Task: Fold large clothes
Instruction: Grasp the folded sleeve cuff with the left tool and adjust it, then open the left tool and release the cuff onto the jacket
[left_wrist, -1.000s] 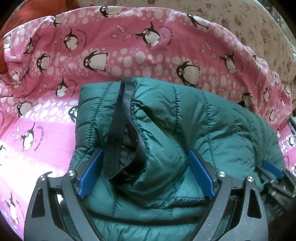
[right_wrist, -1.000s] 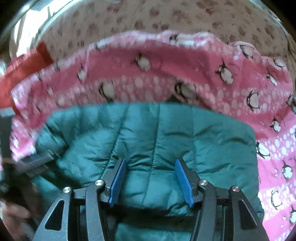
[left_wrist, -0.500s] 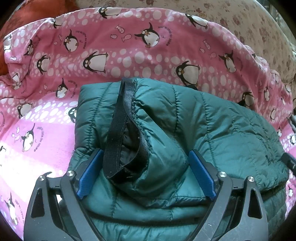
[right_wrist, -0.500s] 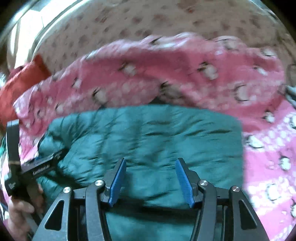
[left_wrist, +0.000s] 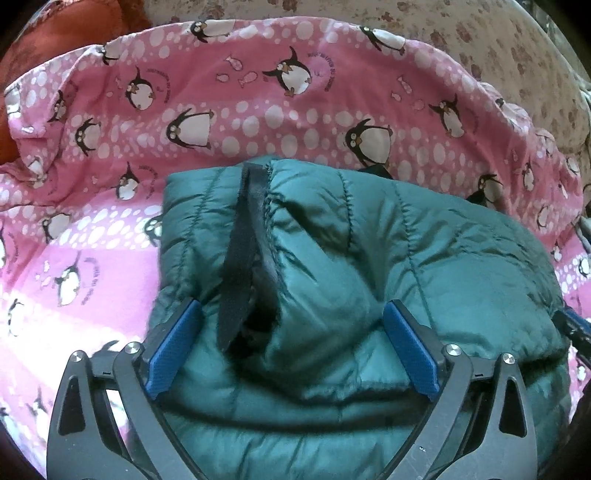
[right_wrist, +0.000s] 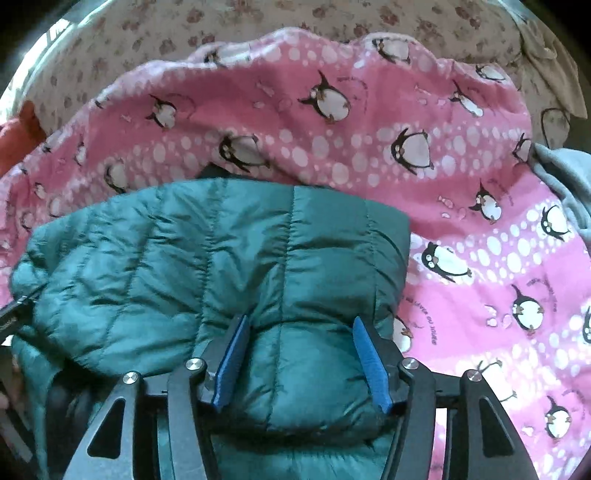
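A dark green quilted puffer jacket (left_wrist: 369, 266) lies folded into a thick bundle on a pink penguin-print blanket (left_wrist: 221, 110). A black elastic hem band (left_wrist: 240, 258) gapes open on its left side. My left gripper (left_wrist: 291, 347) is open, its blue pads on either side of a raised fold of the jacket. In the right wrist view the jacket (right_wrist: 221, 251) fills the middle. My right gripper (right_wrist: 301, 354) is open and straddles a puffy fold near the jacket's right edge.
A beige flower-print cover (right_wrist: 332, 22) lies beyond the blanket (right_wrist: 480, 258). An orange-red cloth (left_wrist: 55, 33) sits at the far left. A grey garment (right_wrist: 565, 177) lies at the right edge. The right gripper's tip (left_wrist: 572, 325) shows at the left view's right edge.
My right gripper has moved right along the jacket toward its right edge. My left gripper has stayed over the same fold, and both stay open.
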